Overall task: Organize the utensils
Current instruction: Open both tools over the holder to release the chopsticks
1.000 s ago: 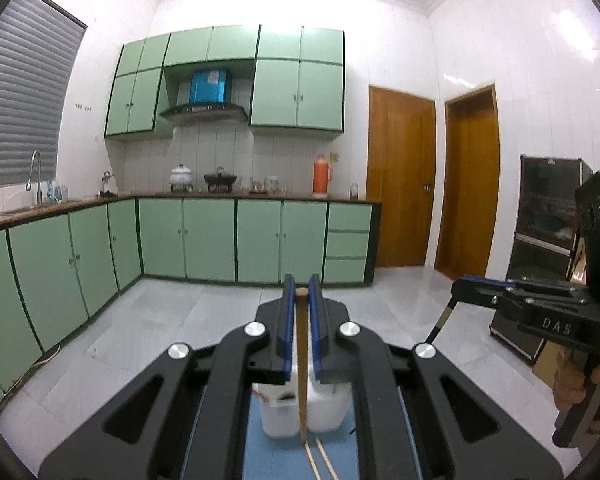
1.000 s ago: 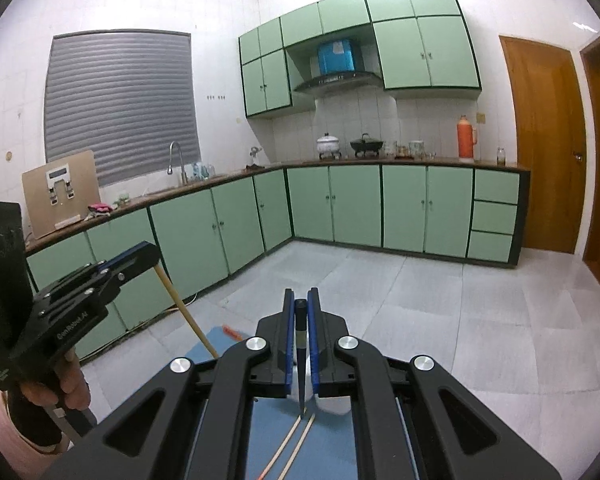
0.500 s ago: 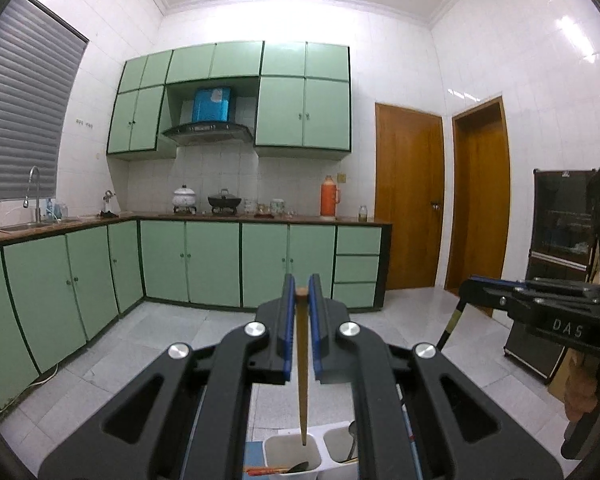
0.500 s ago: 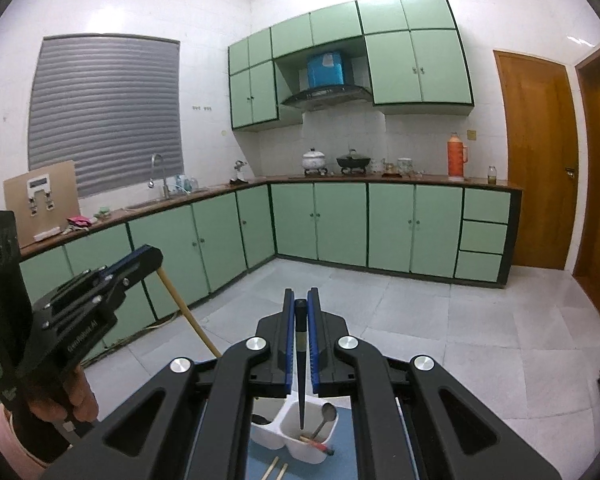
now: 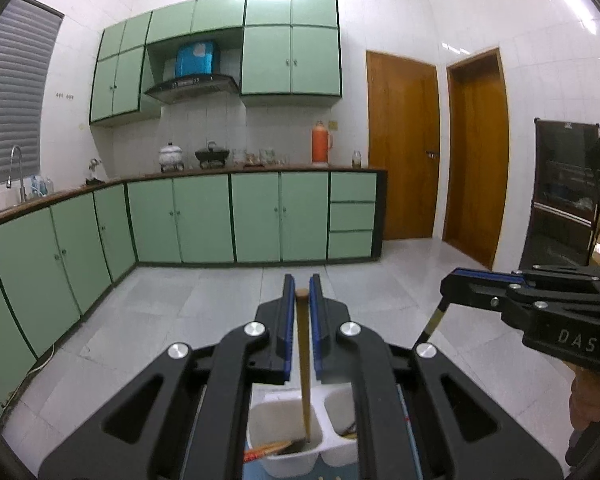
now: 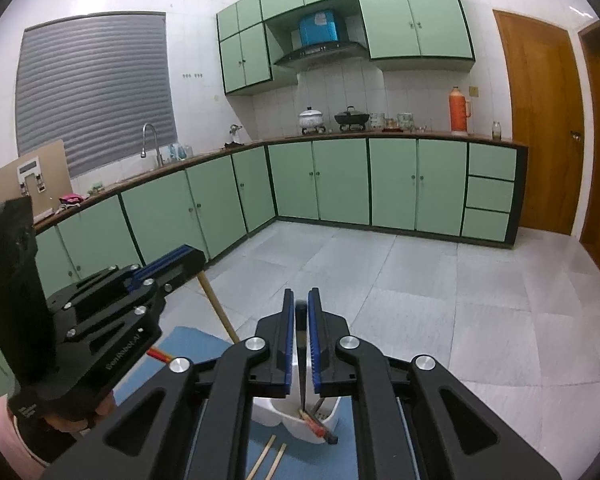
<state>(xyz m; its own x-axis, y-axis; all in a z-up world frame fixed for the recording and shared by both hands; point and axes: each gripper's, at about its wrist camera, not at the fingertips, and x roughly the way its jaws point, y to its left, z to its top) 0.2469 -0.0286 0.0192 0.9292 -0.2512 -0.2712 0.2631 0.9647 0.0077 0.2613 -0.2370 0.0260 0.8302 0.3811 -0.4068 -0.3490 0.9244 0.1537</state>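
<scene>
My left gripper [image 5: 302, 304] is shut on a tan wooden chopstick [image 5: 304, 368] that hangs down with its tip inside the left compartment of the white utensil holder [image 5: 284, 460]. Red-tipped chopsticks lie in that compartment. My right gripper [image 6: 298, 312] is shut on a dark chopstick [image 6: 301, 364] that points down into the same white holder [image 6: 276, 414], where a spoon and a red-and-black utensil rest. Each gripper shows in the other's view: the right gripper [image 5: 452, 286] at the right and the left gripper [image 6: 188, 258] at the left.
The holder stands on a blue mat [image 6: 188, 344]. Two loose wooden chopsticks [image 6: 270, 456] lie on the mat in front of the holder. Green kitchen cabinets [image 5: 204, 216], a tiled floor and two wooden doors [image 5: 404, 144] lie beyond.
Both grippers have come down and tilted toward the holder. The left chopstick's tip now reaches inside the left compartment. The right chopstick sits lower over the holder.
</scene>
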